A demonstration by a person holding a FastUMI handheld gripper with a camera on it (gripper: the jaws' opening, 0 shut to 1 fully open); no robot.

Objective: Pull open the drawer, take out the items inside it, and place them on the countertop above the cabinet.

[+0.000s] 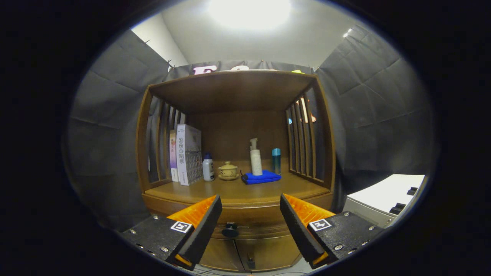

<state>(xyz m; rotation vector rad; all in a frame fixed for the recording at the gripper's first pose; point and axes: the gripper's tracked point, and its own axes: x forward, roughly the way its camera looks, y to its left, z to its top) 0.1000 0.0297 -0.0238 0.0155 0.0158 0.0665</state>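
Fingers spread wide on the gripper, and nothing sits in the gap between them but open air, with the drawer knob just ahead and free all round. The front strip of the countertop is bare wood, so there's room there. Further back it's crowded: books at the left, then a small white bottle, a lidded cup, a blue cloth with a pump bottle and a teal bottle behind it. Slatted side walls and the shelf roof box the space in. A white unit stands off to the right.
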